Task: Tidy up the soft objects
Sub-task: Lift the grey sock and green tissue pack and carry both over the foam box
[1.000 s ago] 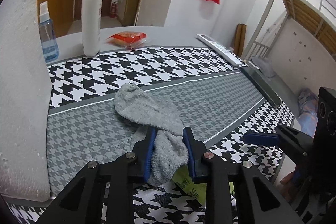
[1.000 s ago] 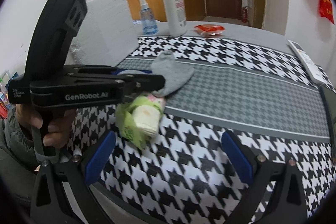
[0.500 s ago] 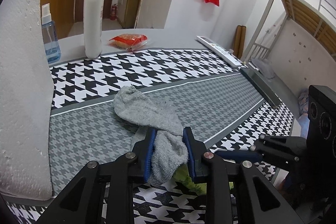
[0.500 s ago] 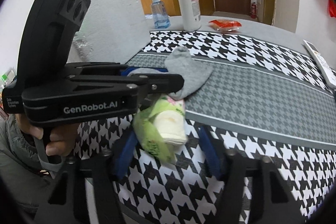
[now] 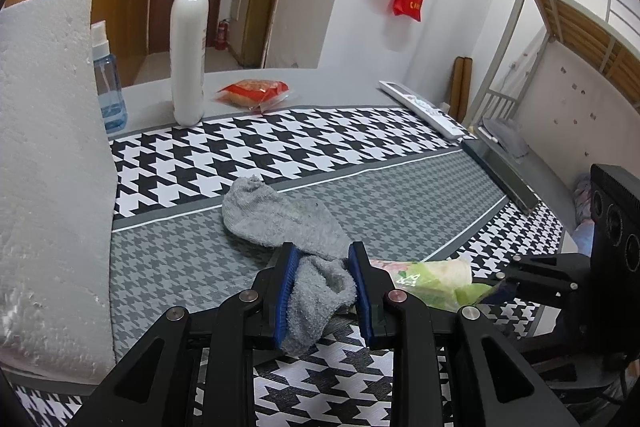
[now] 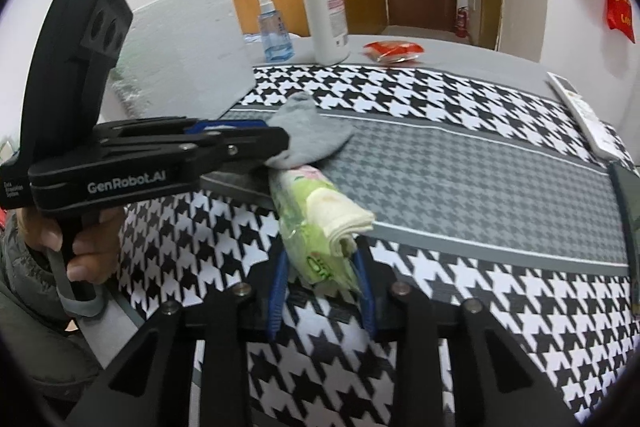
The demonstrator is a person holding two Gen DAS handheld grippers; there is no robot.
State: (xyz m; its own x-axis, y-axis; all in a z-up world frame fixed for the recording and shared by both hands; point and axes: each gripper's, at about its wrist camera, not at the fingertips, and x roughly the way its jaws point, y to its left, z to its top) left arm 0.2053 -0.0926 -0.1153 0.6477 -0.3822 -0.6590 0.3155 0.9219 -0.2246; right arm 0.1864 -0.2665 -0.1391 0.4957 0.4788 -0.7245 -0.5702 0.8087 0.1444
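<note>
A grey sock [image 5: 280,215] lies on the grey band of the houndstooth cloth [image 5: 280,147]. My left gripper [image 5: 322,251] is shut on its near end, which bunches between the blue pads. Right beside it is a green tissue pack [image 6: 316,227] with folded cream tissues poking out of its far end. My right gripper [image 6: 322,267] is closing its jaws on the pack's near end, and both blue pads touch its wrapper. From the right wrist view the left gripper [image 6: 276,143] crosses in from the left, held by a hand [image 6: 84,251]; the sock [image 6: 312,135] trails beyond it.
A white foam block [image 5: 48,167] stands along the left edge. At the back are a blue spray bottle [image 5: 108,95], a white pump bottle [image 5: 188,59] and a red snack packet [image 5: 254,93]. A white remote [image 5: 424,107] lies at the far right; a bunk bed frame [image 5: 560,7] stands beyond.
The right gripper's jaws went from wide open to closed around the green tissue pack, having moved up to it. The left gripper has kept still, gripping the sock.
</note>
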